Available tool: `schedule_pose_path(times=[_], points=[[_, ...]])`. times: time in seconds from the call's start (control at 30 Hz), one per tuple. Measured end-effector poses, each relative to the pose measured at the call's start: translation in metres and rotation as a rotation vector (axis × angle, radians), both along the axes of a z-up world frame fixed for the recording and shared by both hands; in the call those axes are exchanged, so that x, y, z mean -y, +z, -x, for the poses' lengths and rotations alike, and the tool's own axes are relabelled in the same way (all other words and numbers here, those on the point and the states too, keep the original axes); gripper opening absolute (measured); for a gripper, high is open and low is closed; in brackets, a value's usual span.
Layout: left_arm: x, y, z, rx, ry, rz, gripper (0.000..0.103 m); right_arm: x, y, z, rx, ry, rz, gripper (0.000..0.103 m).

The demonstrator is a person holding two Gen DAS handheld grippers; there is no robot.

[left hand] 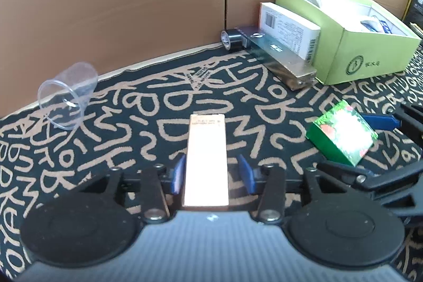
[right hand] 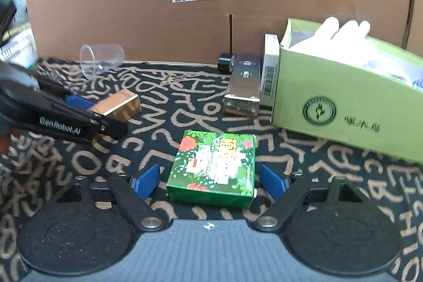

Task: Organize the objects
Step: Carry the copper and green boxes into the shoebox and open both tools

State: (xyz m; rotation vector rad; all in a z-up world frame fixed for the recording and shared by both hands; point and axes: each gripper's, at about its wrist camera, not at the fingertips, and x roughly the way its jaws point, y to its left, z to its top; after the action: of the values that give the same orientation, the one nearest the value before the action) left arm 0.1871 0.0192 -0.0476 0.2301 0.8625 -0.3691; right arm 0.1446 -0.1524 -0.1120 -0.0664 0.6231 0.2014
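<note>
Green box [right hand: 212,171] between open right tool [right hand: 210,181] pads, seemingly untouched.

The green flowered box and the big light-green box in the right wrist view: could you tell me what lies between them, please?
Nothing: in the right wrist view, only bare patterned cloth separates the flowered box from the light-green box.

Open patterned tabletop [left hand: 148,107] lies mid-scene, between a tipped clear cup [left hand: 67,94] at left and stacked boxes [left hand: 288,44] beside the green carton [left hand: 364,44] at right. A cardboard wall [left hand: 105,4] closes the far edge.
</note>
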Motion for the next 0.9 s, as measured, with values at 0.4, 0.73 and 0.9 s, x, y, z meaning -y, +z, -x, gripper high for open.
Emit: schedule_pose_path(times=[0.4, 0.73, 0.9], points=[[0.042, 0.027, 0.021, 0.001, -0.14, 0.059, 0.031, 0.067, 0.024, 0.051, 0.065, -0.018, -0.153, 0.066], [0.144, 0.106, 0.016, 0.177, -0.296, 0.172, 0.031, 0.143, 0.077, 0.067, 0.285, -0.176, -0.082, 0.066], [0.198, 0.115, -0.019, 0.228, -0.272, 0.136, 0.031, 0.178, 0.091, 0.044, 0.34, -0.269, -0.085, 0.066]])
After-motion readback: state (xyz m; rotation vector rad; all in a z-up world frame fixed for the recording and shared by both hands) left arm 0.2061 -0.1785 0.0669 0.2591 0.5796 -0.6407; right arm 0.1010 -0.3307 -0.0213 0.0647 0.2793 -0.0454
